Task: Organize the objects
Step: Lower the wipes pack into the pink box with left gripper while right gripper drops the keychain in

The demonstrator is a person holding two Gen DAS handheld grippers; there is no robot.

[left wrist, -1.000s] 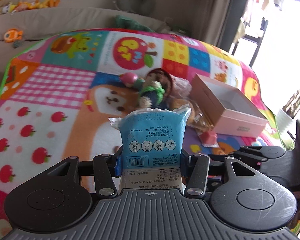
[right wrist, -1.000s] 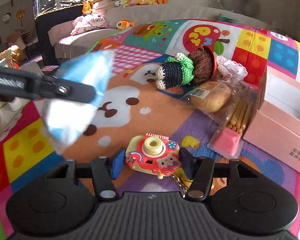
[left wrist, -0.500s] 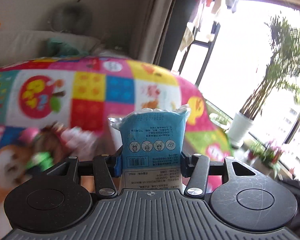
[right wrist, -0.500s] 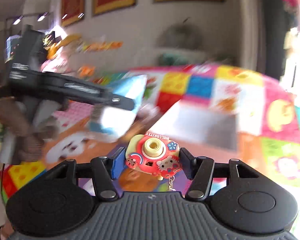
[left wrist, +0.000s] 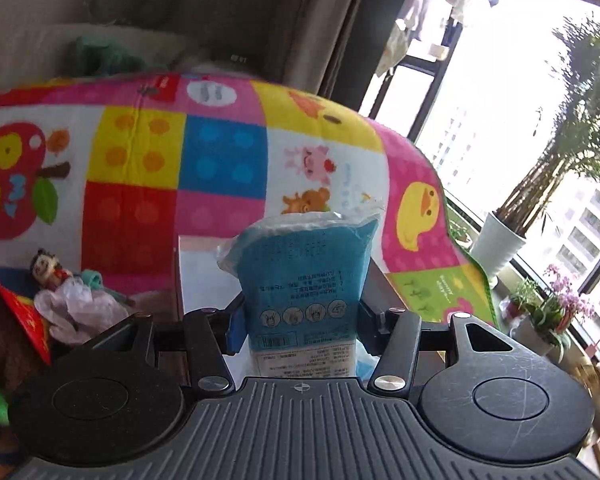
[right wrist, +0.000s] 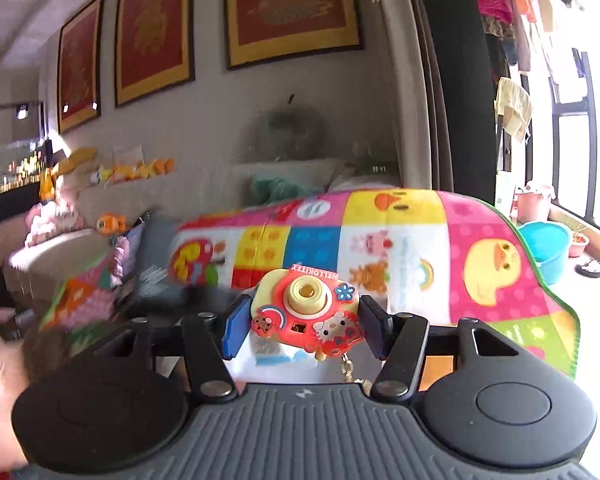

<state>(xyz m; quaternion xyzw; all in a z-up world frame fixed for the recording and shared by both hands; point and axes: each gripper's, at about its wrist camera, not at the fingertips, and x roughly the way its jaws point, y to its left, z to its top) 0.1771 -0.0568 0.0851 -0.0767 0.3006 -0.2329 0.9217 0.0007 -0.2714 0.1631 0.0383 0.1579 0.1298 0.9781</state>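
My left gripper (left wrist: pixel 300 320) is shut on a blue and white tissue pack (left wrist: pixel 304 276), which stands upright between the pads. Behind the pack lies the open pink box (left wrist: pixel 198 268), its pale inside just past the fingers. My right gripper (right wrist: pixel 306 326) is shut on a red toy camera (right wrist: pixel 306 314) with a yellow lens and a small chain hanging below. It is raised above the colourful play mat (right wrist: pixel 480 264). A knitted doll (left wrist: pixel 8 344) and a clear plastic wrapper (left wrist: pixel 80 304) lie at the left of the left wrist view.
The mat (left wrist: pixel 220 160) ends at a green edge on the right. Beyond it stand a window, a white potted plant (left wrist: pixel 500 244), flower pots and a blue tub (right wrist: pixel 548 248). A beige sofa (right wrist: pixel 60 248) with soft toys runs along the back wall.
Both grippers swung to the right with their loads, toward the box and window. The right gripper rose, so its view now shows the wall and pictures instead of the mat's toys.
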